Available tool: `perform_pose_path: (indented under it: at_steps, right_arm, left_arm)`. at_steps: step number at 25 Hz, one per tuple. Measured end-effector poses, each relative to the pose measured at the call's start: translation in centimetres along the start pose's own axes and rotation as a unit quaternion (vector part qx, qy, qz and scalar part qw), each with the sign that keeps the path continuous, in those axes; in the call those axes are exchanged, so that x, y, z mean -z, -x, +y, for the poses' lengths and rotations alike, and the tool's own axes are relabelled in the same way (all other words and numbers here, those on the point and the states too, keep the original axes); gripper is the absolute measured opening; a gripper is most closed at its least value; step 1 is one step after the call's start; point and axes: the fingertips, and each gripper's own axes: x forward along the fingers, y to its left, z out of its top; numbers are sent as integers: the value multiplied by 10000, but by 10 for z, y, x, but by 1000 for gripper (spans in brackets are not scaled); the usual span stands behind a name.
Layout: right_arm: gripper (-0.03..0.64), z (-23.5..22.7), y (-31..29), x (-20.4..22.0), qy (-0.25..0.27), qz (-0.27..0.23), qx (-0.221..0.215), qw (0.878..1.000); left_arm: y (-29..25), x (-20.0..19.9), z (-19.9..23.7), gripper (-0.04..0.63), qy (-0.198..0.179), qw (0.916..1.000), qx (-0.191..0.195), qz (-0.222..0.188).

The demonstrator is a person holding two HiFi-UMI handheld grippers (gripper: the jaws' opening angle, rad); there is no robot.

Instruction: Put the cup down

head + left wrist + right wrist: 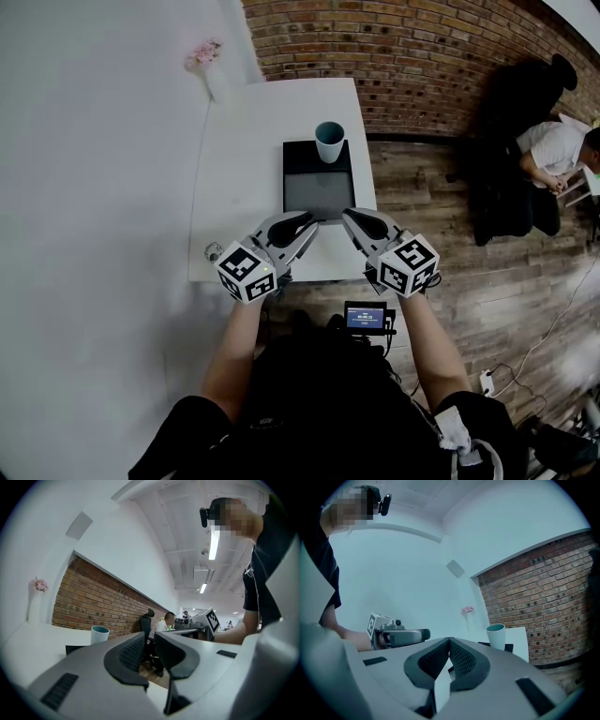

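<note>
A pale teal cup [329, 142] stands upright at the far end of a black mat [319, 192] on the white table [239, 150]. No gripper touches it. My left gripper [307, 223] hovers at the mat's near left corner; in the left gripper view its jaws [149, 641] show a narrow gap with nothing in it, and the cup [100, 634] is well beyond them. My right gripper [349, 218] sits at the mat's near right corner, its pads [449, 641] pressed together and empty. The cup [496, 636] is far ahead to its right.
A white vase of pink flowers [204, 58] stands at the table's far left corner. A small round object [214, 251] lies at the near left edge. A brick wall [422, 56] runs behind. A seated person [553, 155] is off to the right on the wood floor.
</note>
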Motion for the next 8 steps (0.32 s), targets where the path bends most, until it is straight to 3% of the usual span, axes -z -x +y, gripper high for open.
perform_pose_path:
  at_steps: [8]
  right_arm:
    - [14, 0, 3, -3, 21, -5, 32, 10000]
  left_arm:
    - [1, -2, -3, 74, 5, 10000, -13, 6]
